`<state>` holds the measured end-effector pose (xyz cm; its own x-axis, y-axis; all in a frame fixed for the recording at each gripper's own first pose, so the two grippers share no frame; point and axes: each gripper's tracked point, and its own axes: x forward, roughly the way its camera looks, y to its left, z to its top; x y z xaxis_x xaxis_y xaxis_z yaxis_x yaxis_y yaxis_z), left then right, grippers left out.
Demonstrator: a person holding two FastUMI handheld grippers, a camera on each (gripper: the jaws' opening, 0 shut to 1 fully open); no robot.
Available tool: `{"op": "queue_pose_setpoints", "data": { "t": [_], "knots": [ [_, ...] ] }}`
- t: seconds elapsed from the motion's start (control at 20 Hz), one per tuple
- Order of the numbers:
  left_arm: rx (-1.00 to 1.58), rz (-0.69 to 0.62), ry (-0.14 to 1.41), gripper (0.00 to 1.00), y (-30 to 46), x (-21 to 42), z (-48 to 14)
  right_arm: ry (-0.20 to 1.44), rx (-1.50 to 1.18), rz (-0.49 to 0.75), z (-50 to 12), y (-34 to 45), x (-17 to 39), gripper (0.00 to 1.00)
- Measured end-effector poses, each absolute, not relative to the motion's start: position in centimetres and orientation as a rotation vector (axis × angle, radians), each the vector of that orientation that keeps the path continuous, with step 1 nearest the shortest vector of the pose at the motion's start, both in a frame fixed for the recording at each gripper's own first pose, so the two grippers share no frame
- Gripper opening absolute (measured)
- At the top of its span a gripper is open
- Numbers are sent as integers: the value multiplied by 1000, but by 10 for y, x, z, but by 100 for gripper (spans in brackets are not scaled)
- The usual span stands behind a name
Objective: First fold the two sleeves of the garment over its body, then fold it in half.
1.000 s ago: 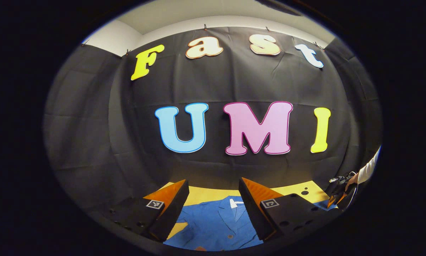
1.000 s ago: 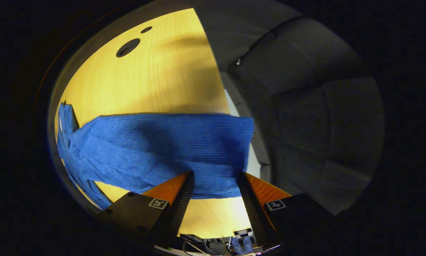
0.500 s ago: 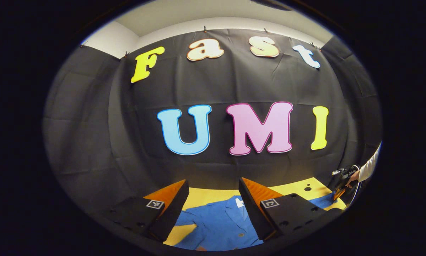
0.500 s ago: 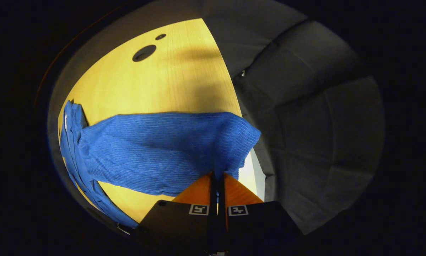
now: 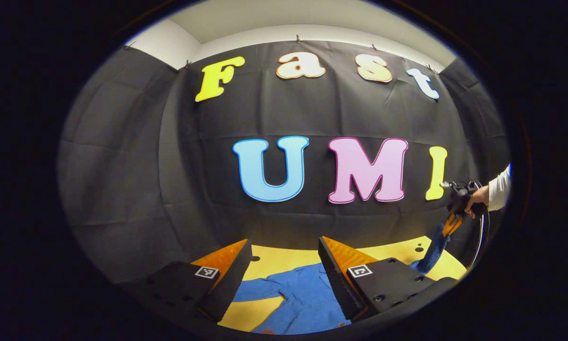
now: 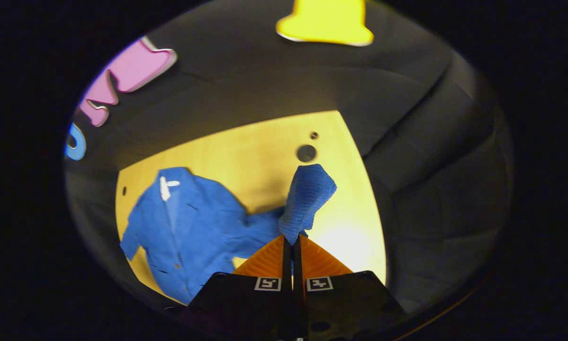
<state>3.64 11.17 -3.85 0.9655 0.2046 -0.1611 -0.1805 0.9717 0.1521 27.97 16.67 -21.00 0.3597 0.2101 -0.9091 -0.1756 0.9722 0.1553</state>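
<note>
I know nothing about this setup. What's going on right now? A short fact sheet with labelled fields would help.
Surface: yellow wooden table
Garment: blue jacket, lying front side up
Right tool: shut on the jacket's sleeve, which is lifted off the table
Left tool: open, above the jacket, holding nothing
Person: a hand holds the right tool, seen from the left gripper view
Folding progress: no sleeve laid over the body yet

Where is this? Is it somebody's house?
Probably not a house: it looks like a recording booth. Black cloth hangs as walls around a yellow table, where a claw lifts a blue shirt's sleeve.
</note>
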Motion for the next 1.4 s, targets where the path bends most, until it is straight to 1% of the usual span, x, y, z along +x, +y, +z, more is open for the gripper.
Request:
{"op": "queue_pose_setpoints", "data": {
  "t": [0.1,0.25,0.4,0.5,0.55,0.6,0.65,0.7,0.8,1.0,1.05,1.1,1.2,1.25,1.35,1.4],
  "knots": [
    [136,226,180,81,136,27,-43,1136,8,331,-169,220,269,5],
    [130,282,205,81,173,11,-56,1116,27,457,-150,328,247,5],
    [107,337,227,81,203,-7,-66,1167,12,572,-184,425,216,5],
    [98,382,247,81,223,-20,-75,1222,25,631,-218,482,194,5],
    [91,404,252,81,232,-26,-78,1252,18,654,-238,506,184,5],
    [79,429,262,80,241,-33,-82,1278,8,675,-259,526,177,5],
    [67,456,275,81,251,-40,-88,1303,11,684,-278,552,168,5],
    [54,486,286,81,260,-47,-94,1331,15,682,-296,568,158,5],
    [32,536,293,82,273,-60,-101,1373,36,682,-329,591,155,5],
    [19,609,324,81,291,-80,-118,1443,62,675,-372,620,138,5],
    [15,618,329,81,294,-81,-122,1468,85,695,-374,625,131,5],
    [6,626,339,81,296,-82,-127,1495,139,728,-374,634,121,7],
    [-16,629,353,81,299,-79,-137,1525,265,799,-352,659,112,34],
    [-22,624,358,81,300,-76,-142,1526,324,829,-342,669,110,41],
    [-19,611,376,81,304,-67,-153,1527,397,871,-326,679,107,68],
    [-21,604,392,81,307,-61,-161,1517,400,877,-320,677,109,72]
  ]
}}
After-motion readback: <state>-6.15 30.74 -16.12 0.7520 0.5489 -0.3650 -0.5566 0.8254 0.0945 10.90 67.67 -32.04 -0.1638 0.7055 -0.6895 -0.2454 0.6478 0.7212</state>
